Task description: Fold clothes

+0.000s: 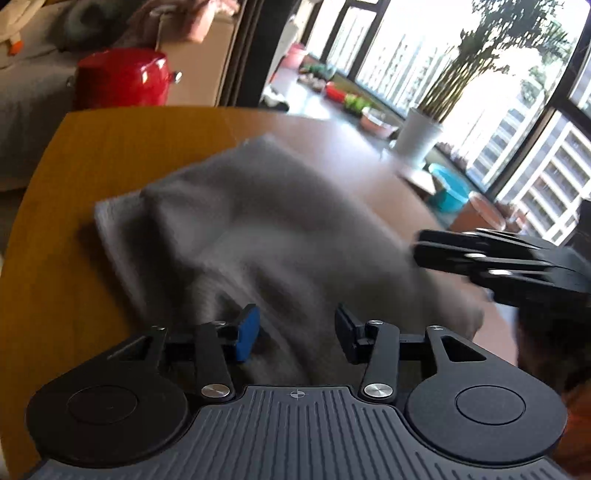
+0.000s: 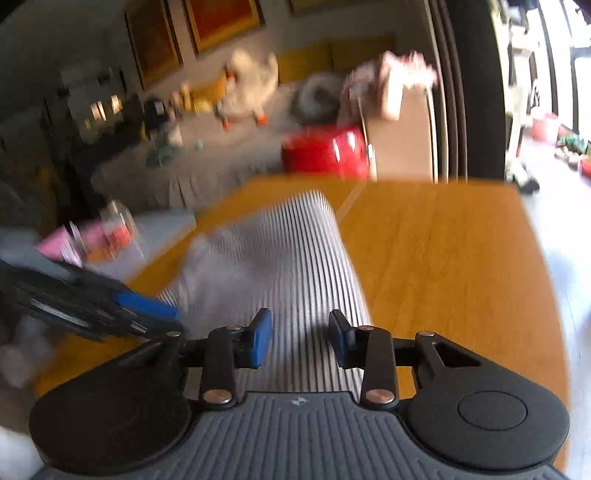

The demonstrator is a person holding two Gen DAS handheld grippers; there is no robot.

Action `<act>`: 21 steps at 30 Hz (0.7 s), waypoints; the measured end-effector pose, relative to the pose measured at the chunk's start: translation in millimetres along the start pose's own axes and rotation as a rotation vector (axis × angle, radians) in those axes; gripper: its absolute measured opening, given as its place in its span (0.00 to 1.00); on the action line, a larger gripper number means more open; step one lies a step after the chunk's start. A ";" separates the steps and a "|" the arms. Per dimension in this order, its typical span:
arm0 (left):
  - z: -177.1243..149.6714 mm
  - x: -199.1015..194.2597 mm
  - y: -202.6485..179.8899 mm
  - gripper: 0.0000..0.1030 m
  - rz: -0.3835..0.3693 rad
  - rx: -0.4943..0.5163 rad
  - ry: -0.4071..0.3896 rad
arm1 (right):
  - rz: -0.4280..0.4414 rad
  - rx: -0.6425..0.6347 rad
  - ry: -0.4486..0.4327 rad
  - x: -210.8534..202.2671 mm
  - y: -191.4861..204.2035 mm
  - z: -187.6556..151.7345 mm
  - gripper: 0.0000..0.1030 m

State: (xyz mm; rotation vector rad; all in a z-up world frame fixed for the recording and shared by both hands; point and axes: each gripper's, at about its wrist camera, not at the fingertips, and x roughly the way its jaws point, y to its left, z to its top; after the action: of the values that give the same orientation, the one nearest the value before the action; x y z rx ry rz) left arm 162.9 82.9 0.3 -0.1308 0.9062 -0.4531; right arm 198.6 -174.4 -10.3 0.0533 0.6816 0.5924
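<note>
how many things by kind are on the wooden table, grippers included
striped grey garment: 1
grippers: 2, the left gripper and the right gripper, both with jaws apart over the cloth
wooden table: 1
total: 4

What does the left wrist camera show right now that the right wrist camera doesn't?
Only the left wrist view shows the big windows with a potted plant and a teal basin beside them.

Only the right wrist view shows the framed pictures on the wall, a plush duck on the sofa, and the garment's fine stripes.

Both show the grey garment on the wooden table, the red pot behind it, and both grippers: the left gripper and right gripper, each open over the cloth. Both views are motion-blurred.
</note>
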 end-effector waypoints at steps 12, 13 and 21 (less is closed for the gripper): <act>18.8 28.5 4.4 0.49 -0.041 -0.008 -0.003 | -0.031 -0.007 -0.010 -42.5 -5.6 -29.8 0.37; 19.8 26.9 3.4 0.49 -0.039 -0.005 -0.011 | -0.032 -0.012 -0.007 -45.1 -2.8 -30.9 0.38; 28.3 14.4 -4.8 0.48 -0.031 0.019 -0.072 | 0.014 -0.104 -0.056 -67.3 29.9 -9.8 0.37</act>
State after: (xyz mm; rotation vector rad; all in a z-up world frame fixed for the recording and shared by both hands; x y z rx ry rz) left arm 191.1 70.1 8.7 -0.1433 0.8303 -0.4824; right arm 136.0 -186.6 27.9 -0.0221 0.5958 0.6365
